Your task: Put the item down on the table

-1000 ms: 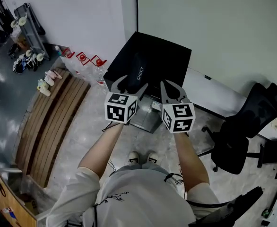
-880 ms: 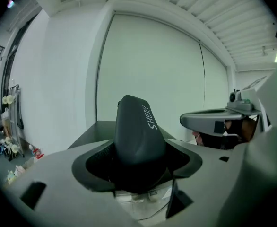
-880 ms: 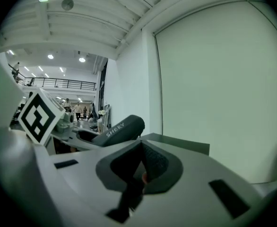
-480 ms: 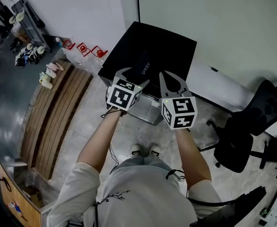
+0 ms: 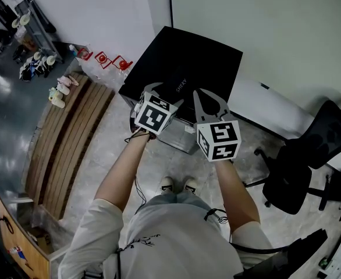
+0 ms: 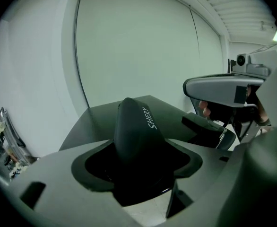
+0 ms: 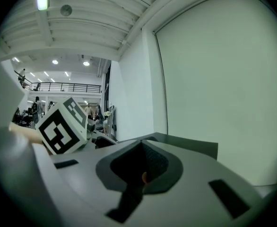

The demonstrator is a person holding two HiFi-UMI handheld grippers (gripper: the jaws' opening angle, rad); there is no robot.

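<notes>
A dark, rounded item printed "SHERY" (image 5: 177, 88) sticks out from my left gripper (image 5: 162, 95), which is shut on it. The left gripper view shows the item (image 6: 136, 129) upright between the jaws of the left gripper (image 6: 139, 176), over the black table (image 6: 169, 110). I cannot tell whether it touches the table (image 5: 208, 54). My right gripper (image 5: 208, 97) is beside it on the right, shut, with nothing held. In the right gripper view the right gripper (image 7: 139, 170) has its tips together, and the left gripper's marker cube (image 7: 63, 125) shows at the left.
A grey box (image 5: 179, 143) stands on the floor under the table's near edge. A black office chair (image 5: 301, 167) is at the right, a wooden slatted platform (image 5: 66, 150) at the left, red holders (image 5: 103, 58) by the wall, and a white low unit (image 5: 269, 110) behind the table.
Both grippers have moved forward over the black table's near edge, the left one tilting with the item still in it. The right gripper has stayed shut.
</notes>
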